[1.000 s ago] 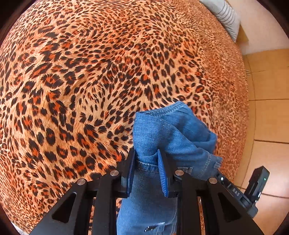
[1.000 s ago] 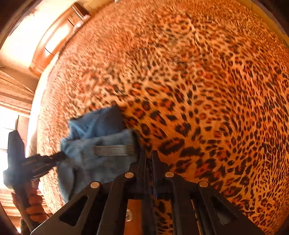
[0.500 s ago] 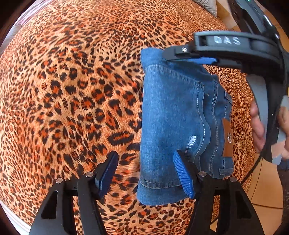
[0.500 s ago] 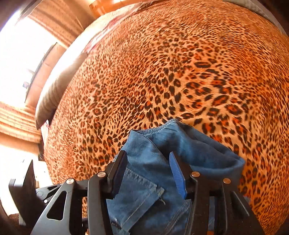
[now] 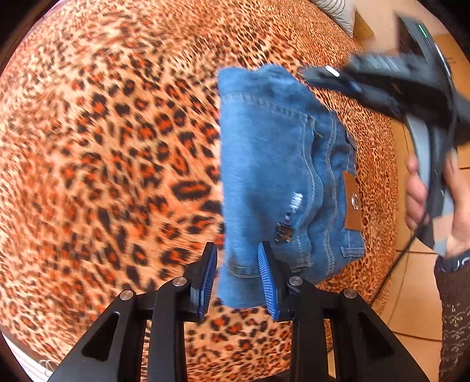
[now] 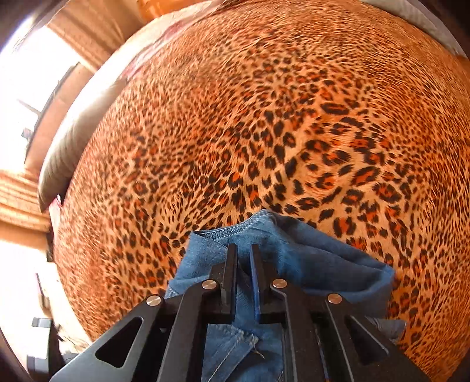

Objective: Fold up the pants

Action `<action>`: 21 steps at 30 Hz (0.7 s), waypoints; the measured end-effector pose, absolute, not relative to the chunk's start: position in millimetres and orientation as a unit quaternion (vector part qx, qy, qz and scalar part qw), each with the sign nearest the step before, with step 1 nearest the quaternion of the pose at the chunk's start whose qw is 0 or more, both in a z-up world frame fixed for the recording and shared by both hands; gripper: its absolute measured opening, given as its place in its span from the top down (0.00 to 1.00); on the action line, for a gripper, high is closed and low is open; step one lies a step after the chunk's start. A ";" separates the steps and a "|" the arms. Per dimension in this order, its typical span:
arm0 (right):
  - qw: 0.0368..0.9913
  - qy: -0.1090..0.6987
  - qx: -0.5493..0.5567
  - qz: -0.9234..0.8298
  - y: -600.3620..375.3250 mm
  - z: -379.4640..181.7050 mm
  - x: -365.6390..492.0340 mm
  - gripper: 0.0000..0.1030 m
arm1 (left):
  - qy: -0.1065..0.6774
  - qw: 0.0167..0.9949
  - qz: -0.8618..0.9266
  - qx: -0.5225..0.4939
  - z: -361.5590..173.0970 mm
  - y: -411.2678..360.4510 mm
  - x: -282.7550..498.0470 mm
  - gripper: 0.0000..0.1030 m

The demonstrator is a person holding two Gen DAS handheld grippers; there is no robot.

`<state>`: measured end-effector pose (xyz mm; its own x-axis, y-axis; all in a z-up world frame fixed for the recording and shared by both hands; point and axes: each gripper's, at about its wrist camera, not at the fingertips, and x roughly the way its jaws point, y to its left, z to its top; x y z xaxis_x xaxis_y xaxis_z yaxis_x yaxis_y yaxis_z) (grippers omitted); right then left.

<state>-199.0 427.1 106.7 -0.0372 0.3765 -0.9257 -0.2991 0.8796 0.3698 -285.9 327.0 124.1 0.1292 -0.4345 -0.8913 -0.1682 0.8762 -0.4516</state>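
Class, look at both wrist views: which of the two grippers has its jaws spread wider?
The left gripper: its blue-padded jaws stand apart around the edge of the folded jeans. The right gripper has its jaws nearly closed over the denim.

Leopard bedspread [image 5: 117,147] lies bare left of jeans [image 5: 273,164].

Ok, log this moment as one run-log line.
stage: folding | jeans folded on leopard-print bedspread | left gripper open at near edge | right gripper shut on jeans

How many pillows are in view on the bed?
2. A striped pillow lies at the bed's far edge in the left view; a grey pillow lies along the bed's left edge in the right view. Others may be hidden.
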 end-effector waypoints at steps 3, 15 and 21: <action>0.706 0.675 0.084 0.196 360.8 120.4 -208.5 0.65 | 0.633 0.730 -0.076 -0.246 138.0 346.7 -270.4 0.54; 0.718 0.666 0.174 0.101 266.8 79.1 -268.0 0.89 | 0.660 0.732 -0.013 -0.168 109.3 301.2 -166.7 0.74; 0.695 0.685 0.183 0.114 254.5 80.4 -296.4 0.62 | 0.651 0.732 -0.059 -0.190 133.6 304.1 -203.0 0.62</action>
<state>-296.4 254.5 80.4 0.0344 0.4097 -0.9116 0.0922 0.9069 0.4111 -203.0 304.1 133.6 0.1447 -0.3334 -0.9316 -0.1609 0.9211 -0.3546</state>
